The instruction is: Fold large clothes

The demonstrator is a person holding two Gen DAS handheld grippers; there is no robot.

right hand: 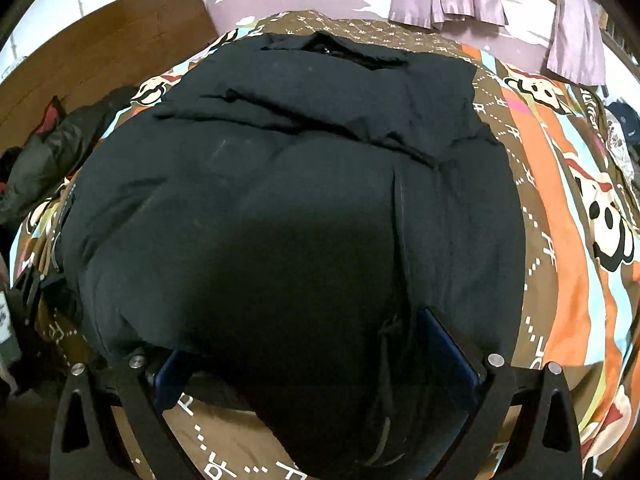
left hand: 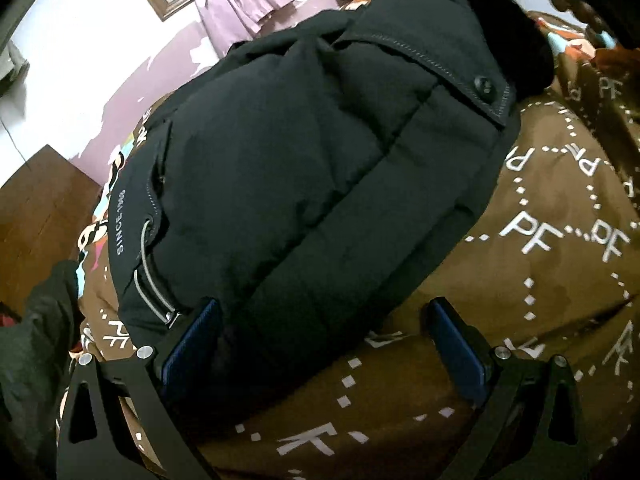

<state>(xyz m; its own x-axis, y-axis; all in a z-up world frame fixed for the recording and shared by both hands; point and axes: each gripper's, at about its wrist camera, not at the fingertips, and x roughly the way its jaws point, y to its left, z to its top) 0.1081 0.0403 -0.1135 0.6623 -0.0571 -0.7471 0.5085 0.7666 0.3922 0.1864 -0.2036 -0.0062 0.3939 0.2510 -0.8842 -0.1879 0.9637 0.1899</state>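
Lying across a brown bedspread [left hand: 540,264] printed with white "PF" letters and dotted lines, a black puffer jacket [left hand: 304,168] fills most of both views. In the left wrist view, the left gripper [left hand: 324,320] stands with its jaws wide, its blue pads apart; the left pad [left hand: 192,344] touches the jacket's near edge, while the right pad [left hand: 460,352] sits over bare bedspread, and nothing is clamped between them. Just beyond the left pad a grey elastic cord [left hand: 152,280] loops down to a small metal end by the hem, beside a strip printed "SINCE". Farther up, a stitched flap with a dark button [left hand: 482,85] lies across the jacket's top right part. Past the jacket a lilac cloth [left hand: 240,0] hangs against a white and mauve wall [left hand: 100,40]. In the right wrist view, the right gripper [right hand: 316,340] is likewise spread wide, with the jacket's near edge bulging into the gap between its pads; whether either pad presses the fabric I cannot tell. A long seam [right hand: 400,240] runs away from the gripper up the jacket. Farther off, a folded layer of the jacket lies across its upper half. To the right the bedspread shows orange stripes and cartoon faces [right hand: 608,220]. At the far left a second dark garment [right hand: 52,152] lies crumpled beside a wooden board [right hand: 100,36].
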